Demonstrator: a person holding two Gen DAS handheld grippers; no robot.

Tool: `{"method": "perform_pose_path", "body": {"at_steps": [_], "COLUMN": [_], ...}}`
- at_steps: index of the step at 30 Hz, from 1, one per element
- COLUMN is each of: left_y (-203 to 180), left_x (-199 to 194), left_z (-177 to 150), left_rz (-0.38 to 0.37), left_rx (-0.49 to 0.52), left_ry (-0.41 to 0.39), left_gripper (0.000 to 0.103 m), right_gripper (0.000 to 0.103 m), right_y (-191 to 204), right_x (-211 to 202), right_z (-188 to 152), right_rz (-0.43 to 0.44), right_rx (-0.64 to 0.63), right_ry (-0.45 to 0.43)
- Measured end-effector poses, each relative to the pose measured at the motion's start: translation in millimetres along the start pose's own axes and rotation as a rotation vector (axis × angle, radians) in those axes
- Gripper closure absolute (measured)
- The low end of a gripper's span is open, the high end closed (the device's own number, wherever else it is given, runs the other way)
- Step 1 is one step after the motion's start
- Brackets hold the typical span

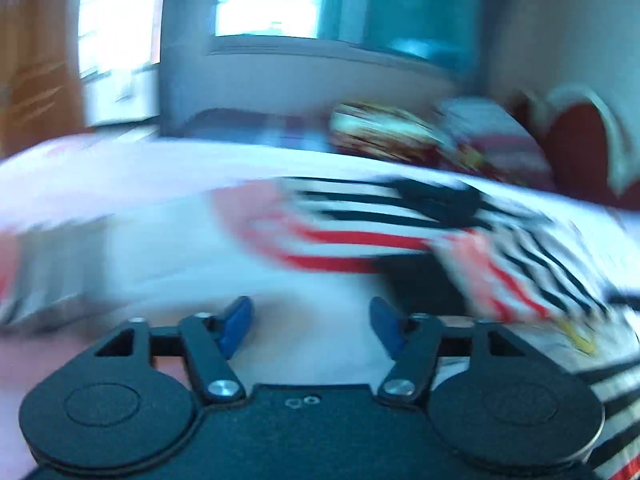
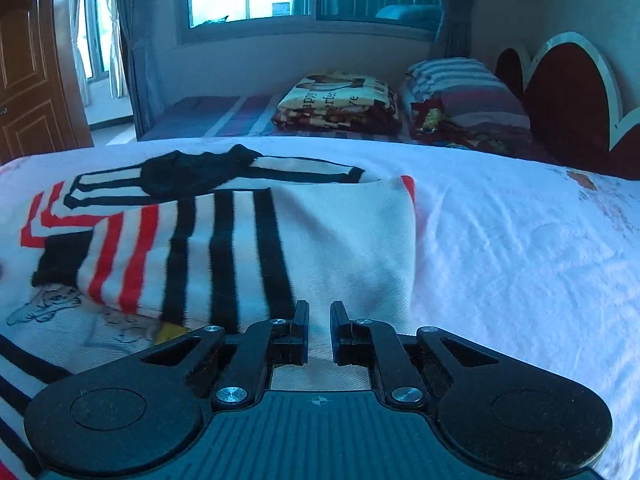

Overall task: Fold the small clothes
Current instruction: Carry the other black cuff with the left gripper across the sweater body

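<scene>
Blurred bedroom, window behind, fills the left wrist view; a bed [image 1: 160, 184] under a white sheet carries the striped sweater [image 1: 360, 232], smeared by motion, lying ahead and to the right of the left gripper [image 1: 312, 324]; its blue-padded fingers [image 1: 236, 320] stand about half apart with nothing between them, only bare sheet showing in the gap; the right wrist view is sharp: the same white bed [image 2: 520, 240], a folded blanket [image 2: 340, 100] and pillow [image 2: 460, 84] on a second bed beyond, a red headboard [image 2: 568, 92] at the right; the sweater [image 2: 248, 240] lies partly folded, one black-cuffed sleeve laid across its front; the right gripper [image 2: 319, 332] has its fingers nearly closed over the white hem, though whether cloth is pinched I cannot tell; folding looks begun, with further folds and tidying left, I judge
</scene>
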State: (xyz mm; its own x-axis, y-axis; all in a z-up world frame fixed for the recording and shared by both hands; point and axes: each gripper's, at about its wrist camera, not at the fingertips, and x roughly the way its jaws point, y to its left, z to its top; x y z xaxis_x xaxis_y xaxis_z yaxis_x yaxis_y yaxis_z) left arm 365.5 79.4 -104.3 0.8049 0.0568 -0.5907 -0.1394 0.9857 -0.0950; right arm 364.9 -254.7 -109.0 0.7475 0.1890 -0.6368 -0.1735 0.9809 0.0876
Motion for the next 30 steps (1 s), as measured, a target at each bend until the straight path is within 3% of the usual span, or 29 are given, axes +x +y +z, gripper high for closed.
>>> {"method": "perform_pose_path", "body": {"at_steps": [2,5,8,15,17,19,20,22,25,27,29,30], "left_y": [63.3,150.3,211.8,271.5,283.2,288.8,293.0,303.2,290.2,282.5,286.7,293.7], "left_x": [-19.4,-45.1,-55.3,-39.4,-30.5,-20.0,-16.6,-27.6,-45.7,-37.2,-3.3,8.6], "left_z": [-4.3,-15.2,-26.3,-26.8,-22.9,-14.9,-9.2,-0.5,23.1,29.4,25.4,17.9], "left_rz": [0.098,0.216,0.225,0.107,0.09,0.102,0.109,0.052,0.032,0.087,0.192,0.201], "left_rx": [-0.135,-0.339,-0.548,-0.817,-0.852,-0.842,-0.836,-0.833,-0.717,-0.65,-0.635,-0.675], "left_ry": [-0.029,-0.066,-0.055,-0.122,-0.142,-0.143,-0.143,-0.223,-0.332,-0.278,-0.074,-0.007], "left_gripper": [0.063,0.064,0.064,0.064,0.066,0.074,0.097,0.098,0.098,0.098,0.098,0.098], "right_gripper": [0.093,0.093,0.093,0.093,0.093,0.093,0.093,0.093,0.093,0.093,0.093,0.093], "right_y": [9.5,24.4,47.3,101.1,105.2,105.5,105.4,104.2,97.3,91.4,84.0,79.4], "right_x": [-4.6,-6.7,-2.2,6.4,7.0,7.2,6.7,3.2,0.4,2.2,6.4,8.7], "right_z": [-1.1,1.4,9.2,25.3,26.9,27.7,28.1,29.5,31.4,29.7,27.0,25.1], "right_rz": [0.017,0.057,0.091,0.127,0.12,0.11,0.102,0.091,0.084,0.073,0.066,0.066], "right_rx": [0.042,0.142,0.227,0.241,0.251,0.258,0.255,0.248,0.249,0.259,0.277,0.285], "right_ry": [-0.014,-0.033,-0.033,-0.011,-0.002,0.008,0.01,0.006,-0.009,-0.006,0.002,0.007]}}
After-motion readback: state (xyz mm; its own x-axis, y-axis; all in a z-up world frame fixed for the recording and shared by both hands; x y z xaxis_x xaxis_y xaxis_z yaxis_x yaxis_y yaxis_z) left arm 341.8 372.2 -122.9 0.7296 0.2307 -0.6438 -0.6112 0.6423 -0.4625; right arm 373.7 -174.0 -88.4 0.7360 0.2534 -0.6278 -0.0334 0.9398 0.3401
